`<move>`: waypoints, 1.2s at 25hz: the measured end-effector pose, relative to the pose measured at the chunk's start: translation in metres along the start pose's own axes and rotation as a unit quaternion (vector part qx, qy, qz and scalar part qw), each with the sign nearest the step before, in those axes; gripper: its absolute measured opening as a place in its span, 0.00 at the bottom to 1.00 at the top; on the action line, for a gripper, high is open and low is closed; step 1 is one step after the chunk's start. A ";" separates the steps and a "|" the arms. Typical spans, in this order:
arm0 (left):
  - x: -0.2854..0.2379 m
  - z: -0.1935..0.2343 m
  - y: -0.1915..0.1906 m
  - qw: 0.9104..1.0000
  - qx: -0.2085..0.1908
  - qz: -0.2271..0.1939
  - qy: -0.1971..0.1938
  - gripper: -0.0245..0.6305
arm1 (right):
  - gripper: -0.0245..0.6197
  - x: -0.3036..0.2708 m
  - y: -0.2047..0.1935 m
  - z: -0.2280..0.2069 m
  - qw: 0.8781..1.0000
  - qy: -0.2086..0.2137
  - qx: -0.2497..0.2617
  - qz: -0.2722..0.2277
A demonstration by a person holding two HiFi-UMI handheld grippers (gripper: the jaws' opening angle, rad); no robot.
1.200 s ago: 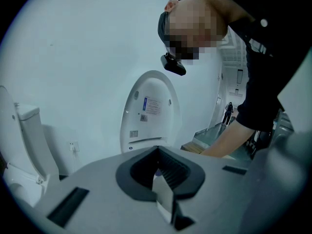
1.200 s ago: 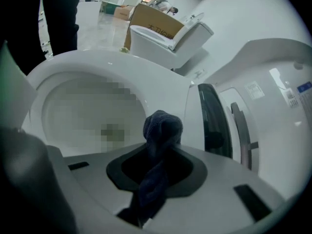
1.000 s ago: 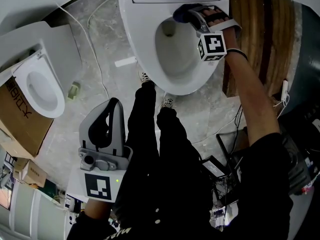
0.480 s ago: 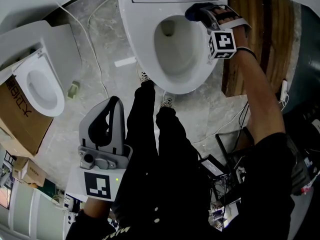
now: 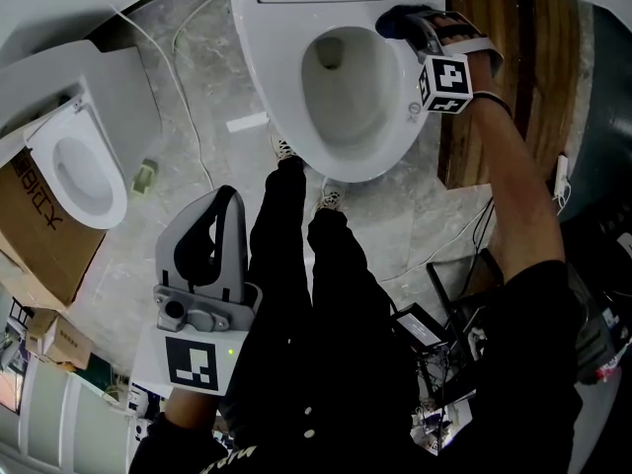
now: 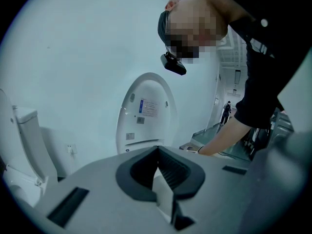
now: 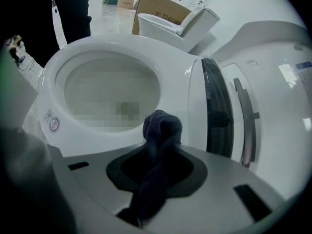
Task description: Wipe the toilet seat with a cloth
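Grey marble floor [image 5: 197, 97] spreads under everything, with a cardboard box [image 5: 35, 235] and a second toilet [image 5: 74, 171] at the far left. The left tongs [image 5: 219, 215] hang low beside the person's leg, shut together with nothing in them. The white, glossy toilet seat [image 5: 272, 77] sits at top centre. The right tongs [image 5: 410, 30] are clamped on the cloth [image 7: 162, 128], a dark blue ribbed wad whose tip touches the seat's rear right rim. Brown wooden boards [image 5: 513, 47] lie further right.
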State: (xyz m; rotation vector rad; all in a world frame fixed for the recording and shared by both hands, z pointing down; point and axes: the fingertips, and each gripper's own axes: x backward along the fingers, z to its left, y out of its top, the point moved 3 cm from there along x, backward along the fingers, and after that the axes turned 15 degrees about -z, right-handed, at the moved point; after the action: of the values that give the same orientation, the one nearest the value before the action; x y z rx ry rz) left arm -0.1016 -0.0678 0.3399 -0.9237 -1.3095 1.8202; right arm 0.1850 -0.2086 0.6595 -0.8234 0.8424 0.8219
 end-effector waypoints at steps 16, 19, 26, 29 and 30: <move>-0.001 -0.019 0.010 1.000 -0.005 -0.013 -0.010 0.05 | 0.17 0.017 -0.002 0.052 0.998 0.027 -0.043 0.021; -0.003 -0.022 0.013 1.000 -0.003 -0.019 -0.009 0.05 | 0.17 0.020 -0.001 0.063 0.998 0.032 -0.056 0.021; 0.000 -0.019 0.018 1.000 -0.009 -0.021 -0.004 0.05 | 0.17 0.027 0.005 0.082 0.996 0.034 -0.084 0.021; 0.000 -0.020 0.022 1.000 -0.008 -0.025 -0.001 0.05 | 0.17 0.028 0.008 0.092 0.994 0.037 -0.096 0.021; 0.000 -0.021 0.024 1.000 -0.008 -0.027 -0.001 0.05 | 0.17 0.029 0.009 0.094 0.994 0.038 -0.101 0.023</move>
State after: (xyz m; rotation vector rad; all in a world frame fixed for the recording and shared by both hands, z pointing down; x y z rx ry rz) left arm -0.0871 -0.0639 0.3119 -0.8865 -1.3392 1.7725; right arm 0.2171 -0.1157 0.6713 -1.0226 0.8555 0.9317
